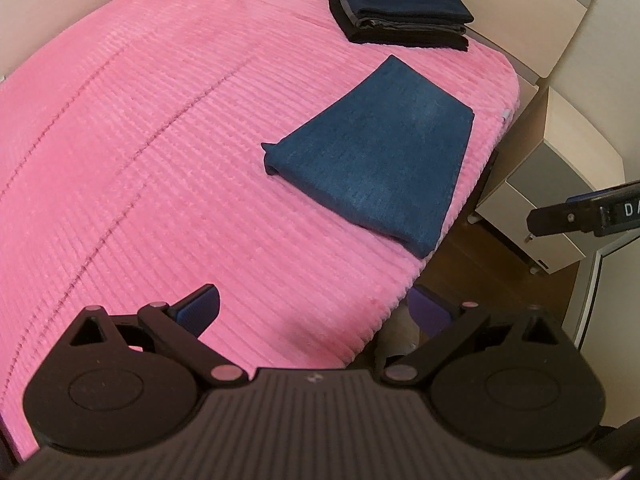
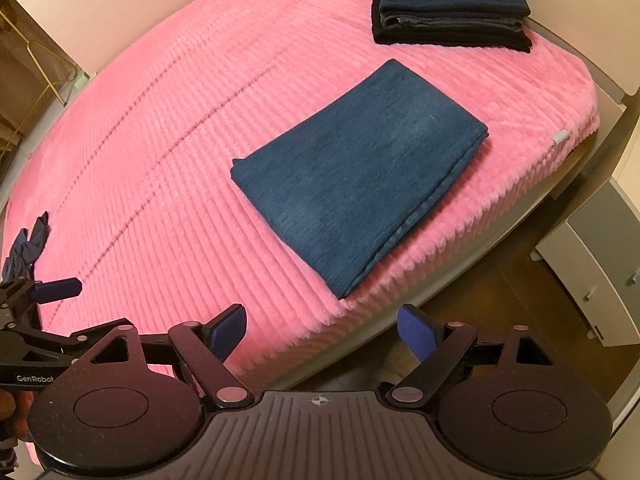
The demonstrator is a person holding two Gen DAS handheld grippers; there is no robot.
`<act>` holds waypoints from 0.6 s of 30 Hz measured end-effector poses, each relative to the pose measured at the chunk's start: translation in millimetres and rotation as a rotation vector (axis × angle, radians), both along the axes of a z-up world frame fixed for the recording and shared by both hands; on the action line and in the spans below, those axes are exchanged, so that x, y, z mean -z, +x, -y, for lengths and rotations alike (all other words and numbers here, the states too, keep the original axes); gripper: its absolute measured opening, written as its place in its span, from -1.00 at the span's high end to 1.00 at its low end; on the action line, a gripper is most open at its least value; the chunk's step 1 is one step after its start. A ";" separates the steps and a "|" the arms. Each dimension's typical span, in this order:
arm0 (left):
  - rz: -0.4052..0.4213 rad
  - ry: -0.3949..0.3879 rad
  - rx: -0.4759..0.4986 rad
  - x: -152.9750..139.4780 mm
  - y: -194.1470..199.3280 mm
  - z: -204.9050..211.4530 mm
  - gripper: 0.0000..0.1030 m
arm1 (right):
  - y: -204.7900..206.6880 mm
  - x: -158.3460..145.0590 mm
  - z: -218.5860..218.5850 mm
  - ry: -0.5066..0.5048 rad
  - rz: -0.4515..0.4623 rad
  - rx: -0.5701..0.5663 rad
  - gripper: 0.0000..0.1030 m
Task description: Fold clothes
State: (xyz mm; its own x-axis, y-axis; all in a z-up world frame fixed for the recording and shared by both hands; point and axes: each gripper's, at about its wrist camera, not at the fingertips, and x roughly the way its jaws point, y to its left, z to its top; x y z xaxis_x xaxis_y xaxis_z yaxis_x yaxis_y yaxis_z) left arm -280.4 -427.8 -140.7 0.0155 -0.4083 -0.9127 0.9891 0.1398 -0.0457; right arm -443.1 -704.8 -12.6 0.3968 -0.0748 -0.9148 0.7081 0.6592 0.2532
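A blue garment (image 1: pixel 372 152) (image 2: pixel 360 176) lies folded into a flat rectangle on the pink bed cover (image 1: pixel 140 140) (image 2: pixel 180 140), close to the bed's right edge. At the far corner sits a stack of dark folded clothes (image 1: pixel 400 12) (image 2: pixel 448 4). My left gripper (image 1: pixel 314 310) hovers open over the near edge of the cover, nothing between its blue pads. My right gripper (image 2: pixel 322 332) is open too, held over the bed's near edge short of the blue garment, holding nothing. One of the left gripper's fingers (image 2: pixel 60 288) shows at the left edge of the right wrist view.
A dark crumpled cloth (image 2: pixel 28 240) lies on the cover at the far left. Pale drawer units (image 1: pixel 560 152) (image 2: pixel 592 272) stand right of the bed on a brown wooden floor (image 2: pixel 500 320). A gold wire rack (image 2: pixel 40 72) stands beyond the left side.
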 end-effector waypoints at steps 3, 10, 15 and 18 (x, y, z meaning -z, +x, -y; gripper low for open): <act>0.000 0.001 0.001 -0.4 0.4 1.0 -0.92 | 0.8 -1.1 0.1 0.001 0.000 -0.004 -0.66; 0.000 0.003 0.005 -0.7 -1.3 2.9 -0.92 | 0.8 -0.7 -0.6 0.000 -0.004 -0.006 -0.66; -0.001 0.004 0.009 -1.0 -2.6 3.9 -0.92 | 0.2 -1.1 0.0 0.001 -0.009 -0.008 -0.66; -0.002 0.003 0.012 -0.6 -3.5 4.5 -0.92 | -0.5 -1.8 0.1 -0.001 -0.012 -0.008 -0.66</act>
State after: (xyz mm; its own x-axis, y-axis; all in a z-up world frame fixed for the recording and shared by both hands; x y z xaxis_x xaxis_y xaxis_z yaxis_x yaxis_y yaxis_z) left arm -283.9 -432.3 -140.1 0.0087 -0.4053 -0.9141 0.9906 0.1283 -0.0475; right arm -443.7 -704.9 -10.8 0.3867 -0.0728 -0.9193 0.7055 0.6654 0.2441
